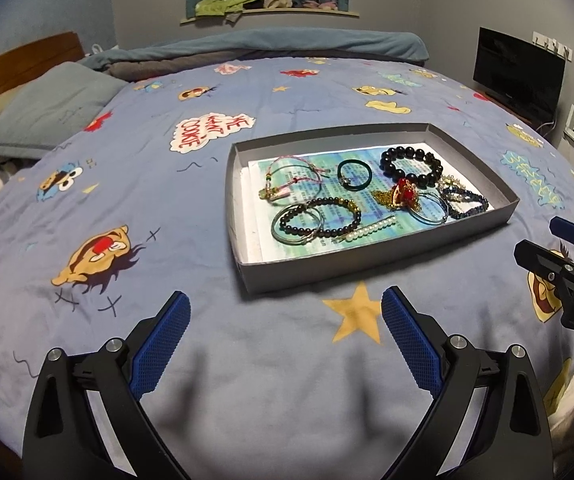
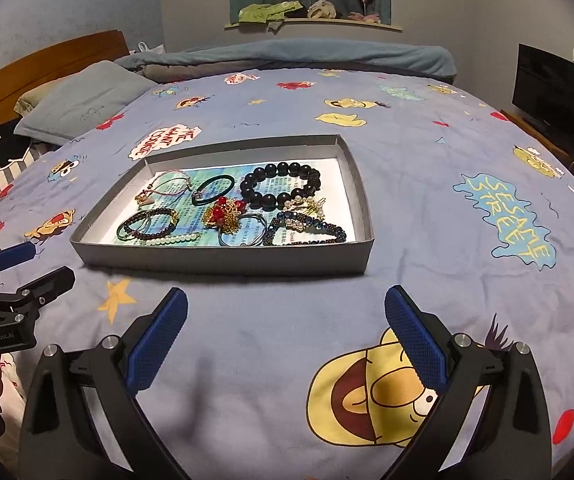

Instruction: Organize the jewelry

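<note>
Both claws hang spread wide above the bed (image 1: 271, 360), gripping nothing. The left claw (image 1: 285, 344) points over the blue cartoon bedspread with the grey tray (image 1: 367, 258) ahead of it and slightly to its right, well clear of its blue pads (image 1: 159, 356). The right claw (image 2: 287, 340) has the same tray (image 2: 223, 258) ahead and to its left, also apart from its fingertips (image 2: 415, 340).

All the jewelry lies inside the tray on a printed paper liner. Farthest from the left claw sits the large black bead bracelet (image 1: 411, 166), with a dark hair-tie-like band (image 1: 354, 175) to its left and a pink cord bracelet (image 1: 291, 178) further left. Nearer the claw lie a dark beaded bracelet (image 1: 319, 218) overlapping a thin bangle, a short pearl strand (image 1: 371, 229), a red and gold chain piece (image 1: 401, 196) and a blue beaded bracelet (image 1: 467, 202) at the tray's right side.

The right claw also shows at the right edge of the left view (image 1: 559, 248), beside the tray's near right corner.
</note>
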Motion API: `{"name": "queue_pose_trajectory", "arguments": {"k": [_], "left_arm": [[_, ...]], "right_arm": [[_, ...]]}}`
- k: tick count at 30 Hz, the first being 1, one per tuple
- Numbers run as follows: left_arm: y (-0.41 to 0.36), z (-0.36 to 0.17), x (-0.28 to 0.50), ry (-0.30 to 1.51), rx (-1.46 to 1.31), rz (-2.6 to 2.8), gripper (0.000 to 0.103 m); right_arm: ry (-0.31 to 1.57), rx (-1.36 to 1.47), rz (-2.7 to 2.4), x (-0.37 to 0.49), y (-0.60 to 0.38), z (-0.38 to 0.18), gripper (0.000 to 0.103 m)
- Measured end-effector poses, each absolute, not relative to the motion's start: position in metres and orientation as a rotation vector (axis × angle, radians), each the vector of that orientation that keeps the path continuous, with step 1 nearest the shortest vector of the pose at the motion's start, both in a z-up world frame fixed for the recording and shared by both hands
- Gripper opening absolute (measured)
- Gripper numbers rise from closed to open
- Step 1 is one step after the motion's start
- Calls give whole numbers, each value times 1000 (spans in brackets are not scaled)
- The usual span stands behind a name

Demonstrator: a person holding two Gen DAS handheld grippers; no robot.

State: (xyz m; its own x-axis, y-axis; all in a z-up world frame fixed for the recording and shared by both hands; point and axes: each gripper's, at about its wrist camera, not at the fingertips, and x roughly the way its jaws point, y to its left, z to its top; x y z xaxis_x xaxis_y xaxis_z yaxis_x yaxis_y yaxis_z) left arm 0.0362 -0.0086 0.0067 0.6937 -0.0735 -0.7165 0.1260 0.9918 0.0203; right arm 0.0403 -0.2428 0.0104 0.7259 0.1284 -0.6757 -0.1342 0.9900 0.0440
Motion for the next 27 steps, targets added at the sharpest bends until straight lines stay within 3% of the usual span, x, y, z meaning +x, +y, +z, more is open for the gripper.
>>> {"name": "queue_pose_trajectory", "arguments": {"k": [27], "left_arm": [[-9,6,37,798,66,-113,96]], "right_arm": [[761,-6,149,42,-242,9,98]]}}
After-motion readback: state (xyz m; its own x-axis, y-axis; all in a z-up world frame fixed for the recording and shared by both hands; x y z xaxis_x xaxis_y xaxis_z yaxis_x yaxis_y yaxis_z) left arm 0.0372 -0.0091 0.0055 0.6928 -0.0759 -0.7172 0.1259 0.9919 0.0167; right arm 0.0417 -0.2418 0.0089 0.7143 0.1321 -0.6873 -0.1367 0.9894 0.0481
